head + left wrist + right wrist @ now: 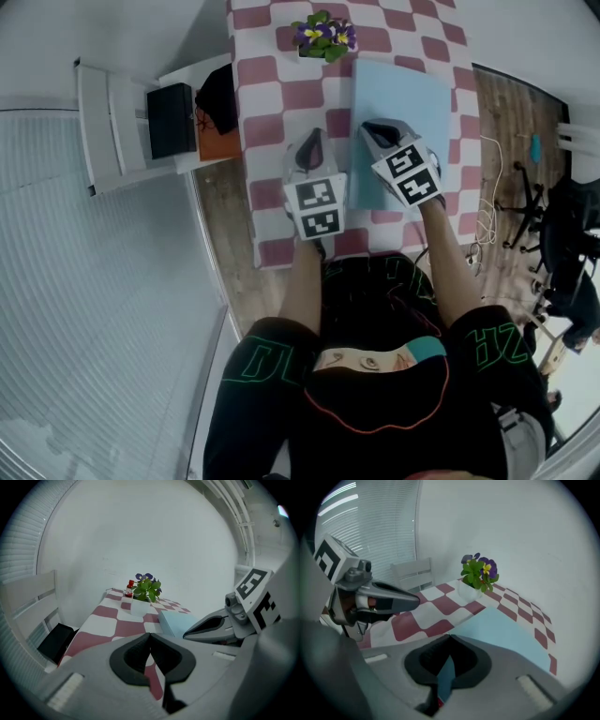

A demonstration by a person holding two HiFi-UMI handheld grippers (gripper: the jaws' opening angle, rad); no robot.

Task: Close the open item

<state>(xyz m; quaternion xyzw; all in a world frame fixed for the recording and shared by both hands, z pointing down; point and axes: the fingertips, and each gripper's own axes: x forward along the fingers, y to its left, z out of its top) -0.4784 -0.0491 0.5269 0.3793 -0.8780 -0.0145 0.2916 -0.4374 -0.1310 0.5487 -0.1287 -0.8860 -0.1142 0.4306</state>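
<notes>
A flat light-blue item (405, 98), like a folder or thin case, lies on the red-and-white checked table (262, 98), with no cover raised. My right gripper (370, 129) hangs over its near left corner, jaws shut with nothing between them. In the right gripper view (450, 636) the blue surface (511, 630) shows just beyond the jaw tips. My left gripper (312, 142) is over the cloth to the left of the blue item, also shut and empty. In the left gripper view (150, 634) the blue item (180, 620) lies ahead to the right.
A white pot of purple and yellow flowers (323, 37) stands at the table's far end, with a small red bottle (130, 588) behind it. A black box (171, 120) sits on a white bench to the left. Cables and a black chair (553, 216) are on the right.
</notes>
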